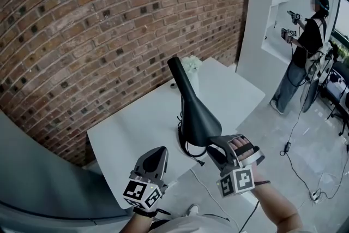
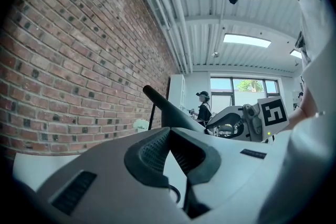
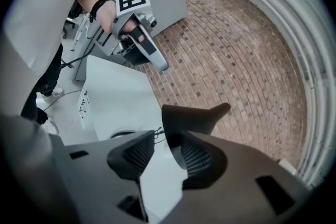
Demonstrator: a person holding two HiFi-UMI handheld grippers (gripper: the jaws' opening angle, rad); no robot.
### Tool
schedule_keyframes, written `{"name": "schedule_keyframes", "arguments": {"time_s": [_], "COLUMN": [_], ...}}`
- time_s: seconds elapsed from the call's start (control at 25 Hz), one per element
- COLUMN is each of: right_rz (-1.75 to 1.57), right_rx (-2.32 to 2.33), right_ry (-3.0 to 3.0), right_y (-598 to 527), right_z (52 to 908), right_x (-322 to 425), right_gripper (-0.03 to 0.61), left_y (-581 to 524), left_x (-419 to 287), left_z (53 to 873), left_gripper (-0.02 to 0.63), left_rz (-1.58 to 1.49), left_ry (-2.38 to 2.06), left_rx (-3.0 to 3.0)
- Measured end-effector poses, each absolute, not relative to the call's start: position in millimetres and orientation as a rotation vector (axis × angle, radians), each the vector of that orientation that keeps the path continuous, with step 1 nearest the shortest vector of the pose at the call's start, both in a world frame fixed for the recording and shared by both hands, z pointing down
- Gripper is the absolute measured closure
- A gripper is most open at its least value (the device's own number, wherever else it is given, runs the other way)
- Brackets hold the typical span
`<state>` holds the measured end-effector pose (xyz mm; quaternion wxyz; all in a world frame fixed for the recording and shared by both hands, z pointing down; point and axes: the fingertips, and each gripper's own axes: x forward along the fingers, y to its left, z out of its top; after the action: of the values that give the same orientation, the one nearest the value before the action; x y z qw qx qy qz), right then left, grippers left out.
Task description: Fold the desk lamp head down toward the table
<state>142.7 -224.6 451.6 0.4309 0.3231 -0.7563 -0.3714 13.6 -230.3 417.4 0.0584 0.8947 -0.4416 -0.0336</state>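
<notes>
Brick-backed white bench [image 1: 136,128]; lamp head [image 1: 193,112] looks light, stiff-hinged: grip its wide end. Left tool [image 2: 169,139], right tool [image 3: 164,139] stand parted, empty.

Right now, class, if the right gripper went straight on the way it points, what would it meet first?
Most likely the black lamp head. It sits just beyond the open jaws of the right gripper, partly in line with the gap. Depth is hard to judge, but nothing else shows nearer.
</notes>
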Motion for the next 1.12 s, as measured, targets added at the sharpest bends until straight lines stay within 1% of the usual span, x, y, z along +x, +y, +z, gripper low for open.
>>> {"name": "schedule_keyframes", "arguments": {"time_s": [1.12], "right_rz": [-0.86], "right_rx": [0.688], "right_ry": [-1.941], "right_y": [-256.6], "right_z": [501.7], "right_x": [132.5], "right_gripper": [0.414], "left_y": [-242.9], "left_x": [-10.7], "left_z": [431.5], "left_gripper": [0.606], "left_rz": [-0.054], "left_ry": [-1.484], "left_rx": [2.617]}}
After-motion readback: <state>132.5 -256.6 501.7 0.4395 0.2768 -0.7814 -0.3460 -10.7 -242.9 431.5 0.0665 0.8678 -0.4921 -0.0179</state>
